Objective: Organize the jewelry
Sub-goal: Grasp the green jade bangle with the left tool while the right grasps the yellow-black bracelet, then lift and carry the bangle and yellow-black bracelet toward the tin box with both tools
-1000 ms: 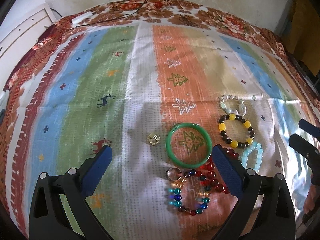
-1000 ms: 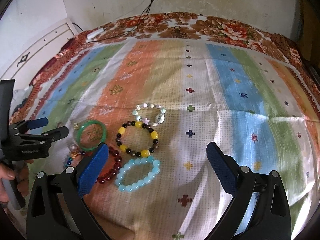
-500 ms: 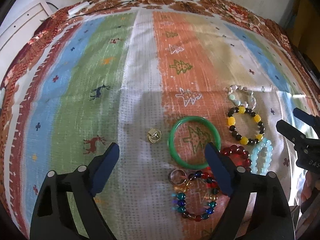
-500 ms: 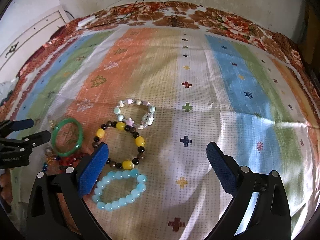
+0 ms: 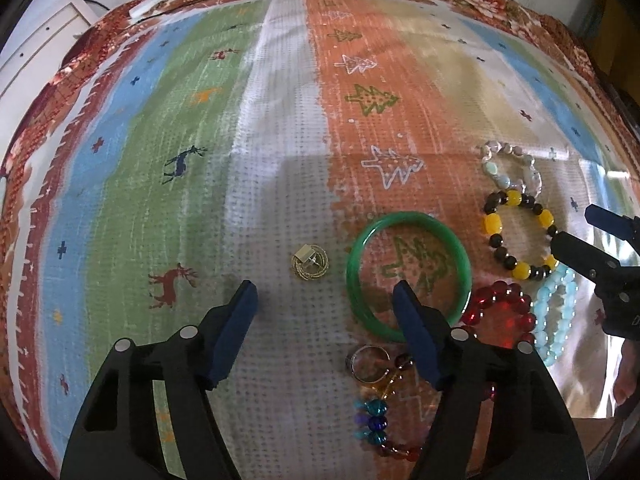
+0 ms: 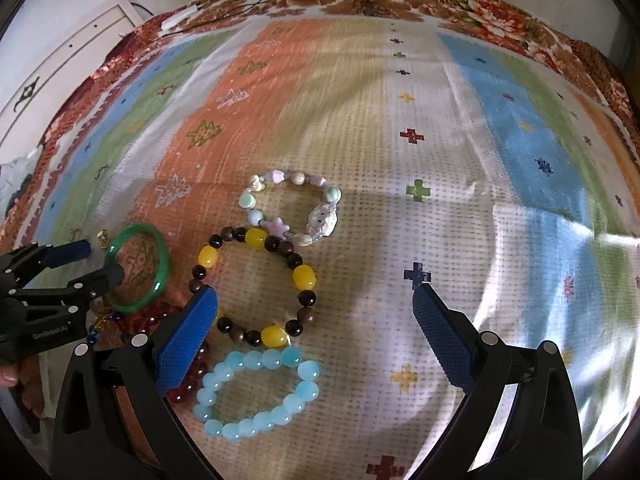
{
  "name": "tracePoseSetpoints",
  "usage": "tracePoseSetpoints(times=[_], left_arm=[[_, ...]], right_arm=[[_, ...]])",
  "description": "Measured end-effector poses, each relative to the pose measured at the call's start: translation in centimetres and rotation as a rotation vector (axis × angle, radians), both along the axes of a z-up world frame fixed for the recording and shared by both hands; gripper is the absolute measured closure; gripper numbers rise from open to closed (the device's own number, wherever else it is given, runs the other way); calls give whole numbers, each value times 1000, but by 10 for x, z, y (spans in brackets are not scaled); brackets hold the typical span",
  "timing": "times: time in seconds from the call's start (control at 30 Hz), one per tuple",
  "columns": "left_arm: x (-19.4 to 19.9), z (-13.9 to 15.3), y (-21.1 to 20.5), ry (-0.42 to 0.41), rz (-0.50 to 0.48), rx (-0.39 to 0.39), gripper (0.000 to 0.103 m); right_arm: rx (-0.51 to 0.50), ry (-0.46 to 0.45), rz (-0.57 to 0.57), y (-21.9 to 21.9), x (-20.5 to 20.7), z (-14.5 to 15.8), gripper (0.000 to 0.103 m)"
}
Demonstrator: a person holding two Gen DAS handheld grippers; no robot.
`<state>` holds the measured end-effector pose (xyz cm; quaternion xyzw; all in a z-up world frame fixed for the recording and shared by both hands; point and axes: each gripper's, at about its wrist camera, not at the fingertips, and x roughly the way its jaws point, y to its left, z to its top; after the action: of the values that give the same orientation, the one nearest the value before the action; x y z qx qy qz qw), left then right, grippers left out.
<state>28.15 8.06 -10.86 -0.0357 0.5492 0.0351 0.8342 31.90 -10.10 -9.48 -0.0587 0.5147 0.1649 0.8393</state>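
From the left wrist camera, your left claw (image 5: 324,300) is spread wide and holding nothing. The little gold ring (image 5: 310,263) sits on the white stripe just ahead of the gap between the fingers, nearer the middle than either tip. The right finger's tip overlaps the near rim of the green bangle (image 5: 408,276), though whether it actually touches is hard to say. A silver ring (image 5: 367,363) lies just inside that same finger, with a multicolored bead bracelet (image 5: 374,424) trailing toward you below it. Off to the right are the red bead bracelet (image 5: 500,314), the light blue bracelet (image 5: 558,312), the yellow and brown bracelet (image 5: 518,236) and the pale stone bracelet (image 5: 512,168). Everything to the left of the gold ring is bare striped cloth (image 5: 160,200).

From the right wrist camera, your right claw (image 6: 316,304) is also wide open and empty. The yellow and brown bracelet (image 6: 256,284) lies just inside the left finger, the light blue bracelet (image 6: 258,392) is closer to you between the fingers, and the pale stone one (image 6: 292,210) sits further out. The red beads poke out from behind the left finger. The right half of the cloth (image 6: 500,200) is open room, running out to the floral border.
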Motion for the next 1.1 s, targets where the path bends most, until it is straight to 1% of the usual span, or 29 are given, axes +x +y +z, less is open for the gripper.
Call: tracePoseSetpoints(times=[0.07,0.1,0.13,0.17,0.23,0.27,0.33,0.37,0.43,0.47,0.5,0.53,0.57,0.67,0.77,0.9,1.1], left_arm=[[1,-1,0,-1,4,4,35],[2,-1,0,-1,5,9,37],[2,-2,0,-1,4,18,40],[2,-2,-1,-1,2,27,41],[1,-2,-1,1,-5,32,49],[2,-1,-1,2,-5,28,52],[2,-1,1,9,-1,27,65],[1,-1,1,12,-3,27,68],[1,-1,0,17,-11,25,80],[1,-2,-1,20,-18,25,83],[0,-2,-1,20,-23,23,92],[0,-1,-1,20,-25,22,94],[-1,-1,-1,19,-27,21,94],[-2,2,3,9,-19,-2,95],[-5,8,5,-6,-17,-6,96],[-7,17,5,-28,-10,-9,96],[-11,29,8,-62,10,-36,96]], right_arm=[[-6,17,1,1,4,-5,11],[-10,26,0,1,6,-7,20],[-16,29,-2,2,7,-9,24],[-23,27,-2,1,8,-11,25],[-45,19,5,3,8,-12,29],[-68,14,7,5,7,-13,31],[-87,7,13,4,7,-13,43],[-90,6,14,4,7,-13,46],[-92,5,10,3,7,-13,65],[-92,7,11,3,7,-13,68],[-91,9,16,3,6,-13,75],[-87,13,23,3,6,-13,87],[-81,16,29,4,6,-13,91],[-78,9,38,3,5,-12,91],[-60,12,42,3,3,-9,91],[-69,-5,68,8,-3,-1,91],[-35,-35,81,11,-10,15,91]])
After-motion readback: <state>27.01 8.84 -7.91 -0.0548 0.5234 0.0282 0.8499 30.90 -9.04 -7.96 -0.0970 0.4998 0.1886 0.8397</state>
